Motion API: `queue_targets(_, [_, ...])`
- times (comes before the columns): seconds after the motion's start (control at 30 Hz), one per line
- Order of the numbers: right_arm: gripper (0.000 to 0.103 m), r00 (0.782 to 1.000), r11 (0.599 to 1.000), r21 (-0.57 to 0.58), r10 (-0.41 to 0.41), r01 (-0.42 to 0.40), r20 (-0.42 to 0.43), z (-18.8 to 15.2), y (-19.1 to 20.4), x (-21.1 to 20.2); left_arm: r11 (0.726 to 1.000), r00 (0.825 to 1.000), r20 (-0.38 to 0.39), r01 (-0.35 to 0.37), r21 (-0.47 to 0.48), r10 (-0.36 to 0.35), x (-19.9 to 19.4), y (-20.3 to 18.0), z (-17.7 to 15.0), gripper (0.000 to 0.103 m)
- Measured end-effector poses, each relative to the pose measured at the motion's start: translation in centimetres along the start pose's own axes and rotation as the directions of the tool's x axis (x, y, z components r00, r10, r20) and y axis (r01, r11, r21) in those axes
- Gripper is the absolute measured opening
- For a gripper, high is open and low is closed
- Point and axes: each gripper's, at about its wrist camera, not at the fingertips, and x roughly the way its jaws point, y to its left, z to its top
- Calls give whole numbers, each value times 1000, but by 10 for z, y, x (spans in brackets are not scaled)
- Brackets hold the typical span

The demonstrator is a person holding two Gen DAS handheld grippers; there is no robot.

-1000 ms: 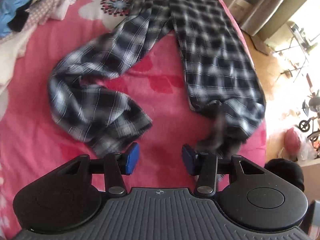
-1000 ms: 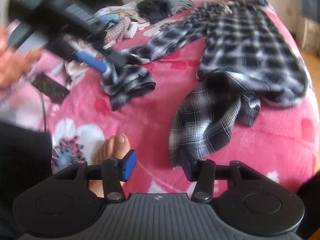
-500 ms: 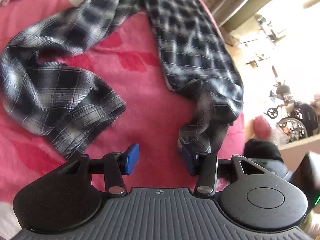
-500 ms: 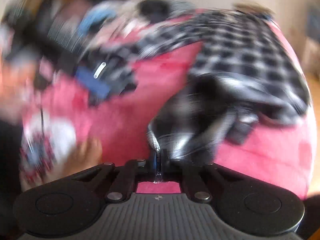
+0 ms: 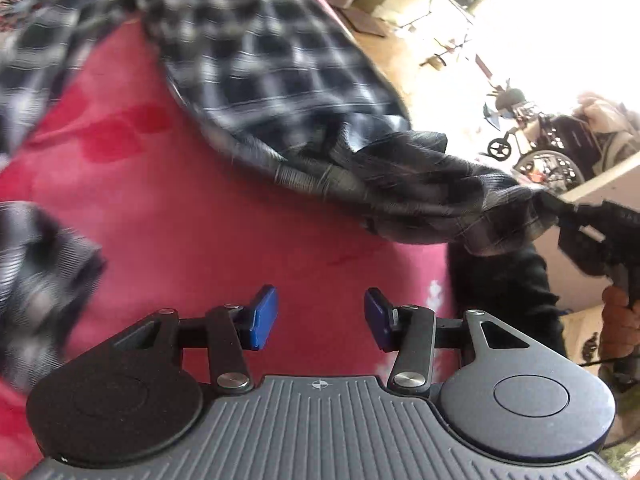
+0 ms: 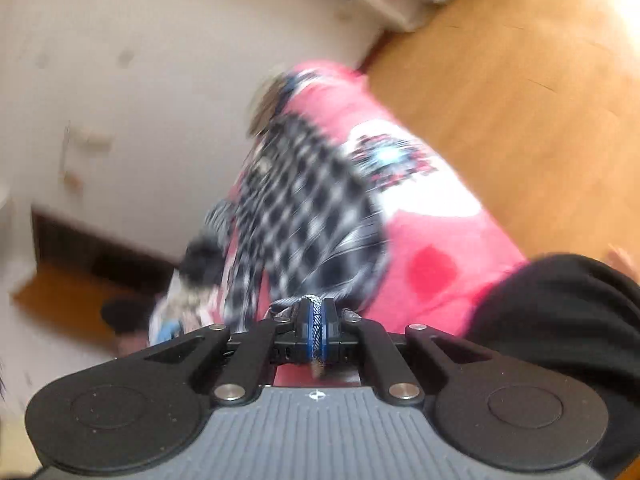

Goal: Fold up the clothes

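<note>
Plaid trousers (image 5: 256, 52) lie spread on the pink blanket (image 5: 224, 240) that covers the bed. Taking the blanket as reference: one leg runs along its right-hand edge in the left wrist view, and the other leg lies toward its left side, with a crumpled cuff end (image 5: 36, 280) at the left border of that view. Both are blurred.

The end of the right-side leg (image 5: 432, 196) is lifted off the blanket and drawn out past its right edge, stretched toward the right gripper (image 5: 560, 210). In the right wrist view the right gripper (image 6: 316, 330) has its blue pads (image 6: 306, 328) closed tight on a bunched fold of the plaid cloth, which shows as a thin strip pinched between them. From the pinch the cloth runs back over the blanket toward the far end of the bed. A hand (image 5: 622, 320) grasps that gripper's handle, seen at the right border of the left wrist view.

The left gripper (image 5: 320, 318) hovers over bare blanket near its front edge. Its jaws stand apart, roughly half way, with nothing between the blue pads (image 5: 262, 318); only blanket shows in the gap. It touches no cloth.

A dark garment or sleeve (image 6: 560, 312) covers the lower right of the right wrist view, beside the blanket edge. Wooden floor (image 6: 520, 80) lies beyond the blanket. A white flower print (image 6: 404, 168) marks the blanket just beside the trousers. The right wrist view is heavily blurred; finer detail there cannot be told.
</note>
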Motion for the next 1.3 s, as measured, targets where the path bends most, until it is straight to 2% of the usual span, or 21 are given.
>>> queue_targets(0.1, [3,1000,992,126,-4,4,5,-3,-23,-13,999,999,-13,32,-1,-32,10,-6,3,48])
queue_targets(0.17, [3,999,980,199,23,-18,-22,-9,-36,-17,998,998,-22,58,-18,-59,15,-7,5,48])
queue_targets(0.27, [3,995,976,218,52,-31,-90,-21,-41,-9,987,991,-10,129,-97,-131,18,-3,5,48])
queue_targets(0.33, [3,984,979,202,72,-37,-166,-30,-38,4,968,983,-1,182,-173,-186,20,4,4,49])
queue_targets(0.4, [4,963,984,172,85,-41,-256,-41,-32,16,951,977,0,206,-231,-212,22,11,2,49])
queue_targets(0.47, [4,927,993,115,76,-36,-367,-54,-21,32,952,982,-19,176,-252,-187,22,18,0,49])
queue_targets(0.53, [6,880,999,-16,17,-28,-474,-69,-3,41,954,986,-35,146,-261,-161,23,22,-3,49])
queue_targets(0.57, [9,857,994,-107,-34,-25,-515,-75,8,45,955,987,-42,136,-262,-152,22,24,-5,49])
queue_targets(0.6, [19,838,980,-194,-81,-30,-540,-81,20,45,958,988,-47,127,-259,-144,22,24,-6,49])
queue_targets(0.63, [25,826,962,-268,-111,-50,-553,-85,30,43,961,989,-51,119,-250,-136,22,23,-6,49])
queue_targets(0.67, [35,826,948,-310,-114,-76,-551,-85,39,41,965,990,-57,109,-239,-126,23,21,-7,49])
queue_targets(0.77, [41,839,915,-372,-75,-158,-539,-77,60,36,976,991,-73,92,-196,-108,25,14,-8,49])
queue_targets(0.83, [44,864,897,-420,-98,-138,-493,-70,68,41,979,990,-81,100,-180,-116,25,12,-9,49])
queue_targets(0.93, [44,890,885,-460,-151,-73,-431,-62,73,62,984,989,-96,97,-150,-112,25,9,-12,49])
queue_targets(1.03, [44,906,922,-388,-147,-20,-397,-50,64,88,994,990,-111,74,-74,-82,20,2,-17,49])
queue_targets(1.13, [44,911,934,-357,-146,-1,-386,-43,58,111,996,991,-103,84,-34,-87,17,-4,-16,49])
queue_targets(1.23, [46,898,917,-397,-203,35,-390,-50,57,131,993,988,-102,114,-27,-117,17,-4,-15,49])
queue_targets(1.27, [44,892,909,-414,-226,49,-391,-53,56,138,992,987,-105,124,-24,-126,18,-4,-15,49])
queue_targets(1.3, [34,887,900,-432,-249,63,-389,-56,55,143,991,985,-108,133,-22,-135,18,-4,-15,49])
